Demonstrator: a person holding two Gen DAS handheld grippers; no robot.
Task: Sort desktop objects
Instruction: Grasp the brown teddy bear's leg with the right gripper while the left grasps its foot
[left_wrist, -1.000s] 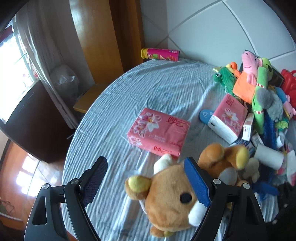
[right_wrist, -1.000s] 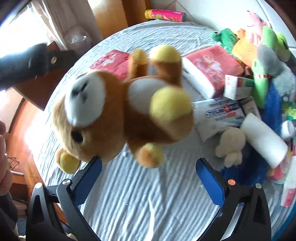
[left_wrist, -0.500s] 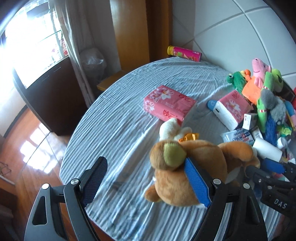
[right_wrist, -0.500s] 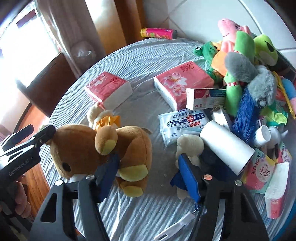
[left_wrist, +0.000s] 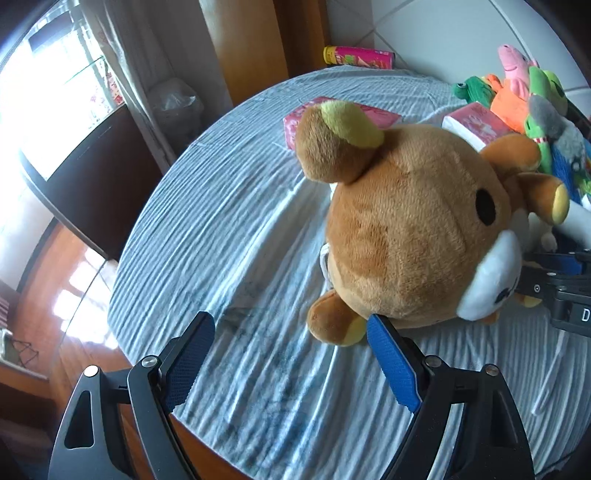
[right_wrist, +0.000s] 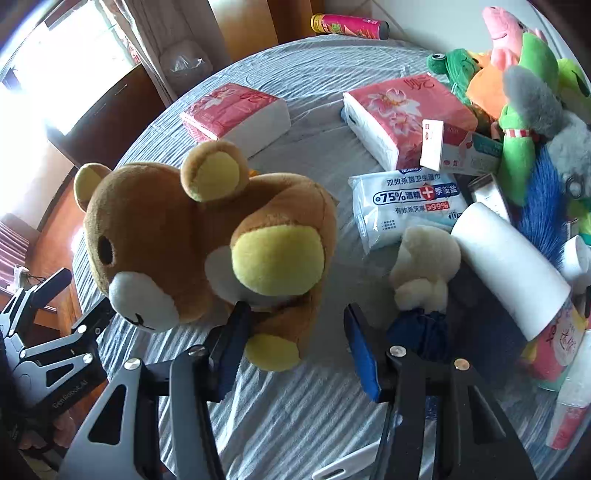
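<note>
A brown plush bear (right_wrist: 177, 243) with yellow ears and paws lies on the blue-grey striped tablecloth (right_wrist: 303, 417). My right gripper (right_wrist: 295, 339) points down at its lower body and its jaws are closing. The bear's yellow foot (right_wrist: 273, 354) sits between the fingers, the left pad is against the plush, and a gap shows before the right pad. My left gripper (left_wrist: 291, 354) stands open just in front of the bear (left_wrist: 406, 229), its right finger beside a paw, with nothing between the pads. That left gripper (right_wrist: 74, 295) also shows at the lower left of the right wrist view.
Two pink tissue packs (right_wrist: 236, 114) (right_wrist: 402, 114), a wet-wipe pack (right_wrist: 402, 206), a white roll (right_wrist: 509, 266) and a small cream plush (right_wrist: 424, 269) lie nearby. A heap of plush toys (right_wrist: 524, 96) fills the right. A pink can (right_wrist: 351, 26) lies at the far edge. The table rim (left_wrist: 147, 229) drops to wooden floor on the left.
The bear has turned and now lies closer to both cameras. The right jaws have narrowed around its lower body. The left gripper has sunk toward the table.
</note>
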